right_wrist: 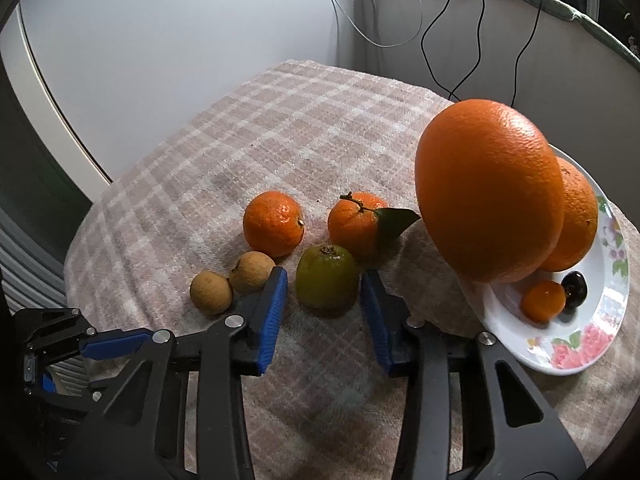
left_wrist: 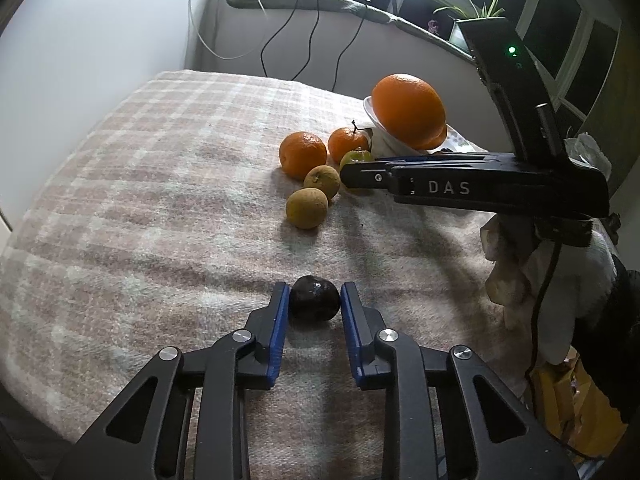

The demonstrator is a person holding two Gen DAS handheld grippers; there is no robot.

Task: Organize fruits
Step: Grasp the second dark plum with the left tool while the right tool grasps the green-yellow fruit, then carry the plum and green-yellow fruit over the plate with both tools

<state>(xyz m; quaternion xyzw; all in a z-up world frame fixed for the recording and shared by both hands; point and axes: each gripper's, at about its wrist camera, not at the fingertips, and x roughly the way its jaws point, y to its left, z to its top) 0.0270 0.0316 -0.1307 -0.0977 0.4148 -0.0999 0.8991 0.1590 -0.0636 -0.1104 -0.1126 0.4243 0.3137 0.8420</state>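
Two grippers, two mandarins, two longans.

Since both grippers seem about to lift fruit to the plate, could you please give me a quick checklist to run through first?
1. Left gripper shut on the dark fruit: ok, both pads touch it.
2. Right gripper centred on the green fruit: ok.
3. Right pads pressing the green fruit: not ok, gaps show on both sides.
4. Brown fruit clear of the right gripper: not ok, it touches the left finger.
5. Free room on the plate: ok, at its near rim.
6. Big orange steady: cannot tell.
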